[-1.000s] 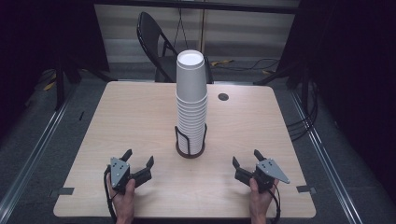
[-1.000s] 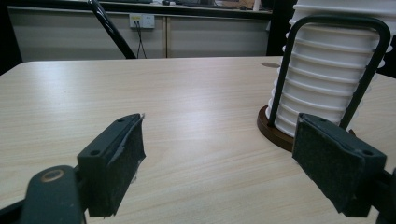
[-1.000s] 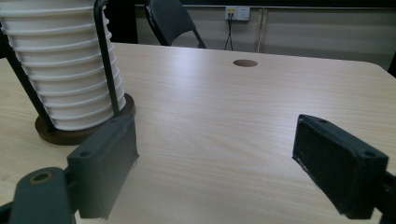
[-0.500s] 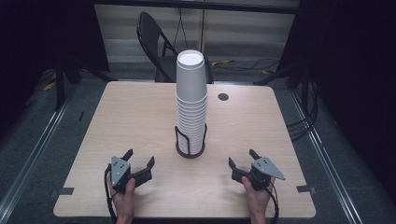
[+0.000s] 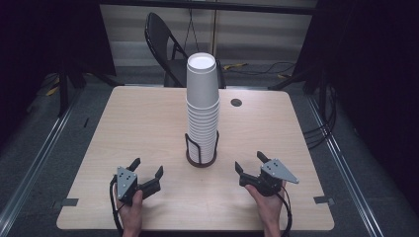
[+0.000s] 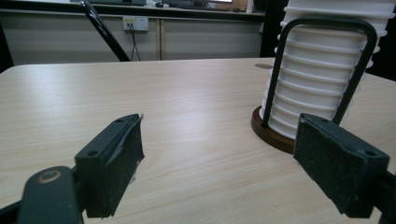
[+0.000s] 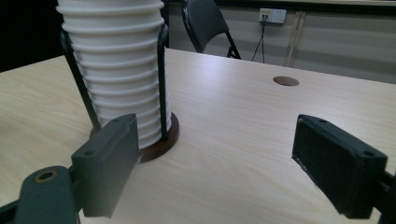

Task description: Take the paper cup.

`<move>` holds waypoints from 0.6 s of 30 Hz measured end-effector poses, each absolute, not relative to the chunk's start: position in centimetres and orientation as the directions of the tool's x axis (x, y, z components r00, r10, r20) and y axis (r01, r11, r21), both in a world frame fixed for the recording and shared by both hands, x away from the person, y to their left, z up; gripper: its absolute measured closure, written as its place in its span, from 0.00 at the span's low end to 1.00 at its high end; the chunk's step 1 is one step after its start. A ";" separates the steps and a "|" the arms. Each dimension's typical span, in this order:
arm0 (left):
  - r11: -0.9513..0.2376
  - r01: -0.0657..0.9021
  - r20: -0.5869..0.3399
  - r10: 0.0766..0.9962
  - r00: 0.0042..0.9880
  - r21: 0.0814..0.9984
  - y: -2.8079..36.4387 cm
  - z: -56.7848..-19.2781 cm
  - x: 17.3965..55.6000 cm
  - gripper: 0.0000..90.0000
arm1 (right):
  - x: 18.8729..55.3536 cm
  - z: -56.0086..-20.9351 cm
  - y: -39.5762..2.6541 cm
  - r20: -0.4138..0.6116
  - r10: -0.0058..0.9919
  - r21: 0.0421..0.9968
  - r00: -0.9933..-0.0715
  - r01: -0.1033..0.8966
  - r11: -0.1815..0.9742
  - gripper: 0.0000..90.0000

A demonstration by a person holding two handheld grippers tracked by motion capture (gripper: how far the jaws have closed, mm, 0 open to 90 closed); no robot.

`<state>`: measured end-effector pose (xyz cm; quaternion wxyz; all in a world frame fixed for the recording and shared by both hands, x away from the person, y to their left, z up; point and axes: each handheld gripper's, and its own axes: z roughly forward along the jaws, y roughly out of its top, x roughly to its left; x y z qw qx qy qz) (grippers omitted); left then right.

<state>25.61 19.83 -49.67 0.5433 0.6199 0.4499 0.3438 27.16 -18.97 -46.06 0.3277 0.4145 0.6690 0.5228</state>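
I hold my left gripper (image 5: pixel 146 174) and right gripper (image 5: pixel 250 166) on either side of the cup stack (image 5: pixel 202 111), both spread wide, pinching nothing.

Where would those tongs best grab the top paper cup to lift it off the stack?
Probably on the wall of the top cup, just under its rim, with one jaw on each side, coming in level from the person's side. That part stands clear above the cup stack and far above the wire holder, whose bars guard just the lowest cups. Both the left tongs and the right tongs are open.
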 end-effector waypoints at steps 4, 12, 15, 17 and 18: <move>-0.011 0.175 -0.053 0.931 0.360 0.985 19.8 -49.7 25.5 0.17 | 27.3 -45.2 -18.8 0.006 0.887 0.977 -0.461 0.192 0.094 0.19; -0.014 0.170 -0.050 0.931 0.363 0.985 19.8 -49.7 25.5 0.17 | 27.8 -43.9 -18.5 0.021 0.868 0.982 -0.495 0.174 0.076 0.19; -0.011 0.170 -0.053 0.930 0.365 0.985 19.8 -49.7 25.5 0.17 | 27.9 -43.3 -18.3 0.016 0.869 0.984 -0.495 0.161 0.074 0.20; -0.008 0.172 -0.056 0.929 0.366 0.985 19.8 -49.7 25.5 0.17 | 28.1 -42.8 -18.2 0.009 0.870 0.985 -0.493 0.152 0.076 0.21; -0.011 0.172 -0.054 0.929 0.366 0.985 19.8 -49.7 25.5 0.18 | 28.2 -42.6 -18.2 0.011 0.866 0.986 -0.500 0.148 0.072 0.21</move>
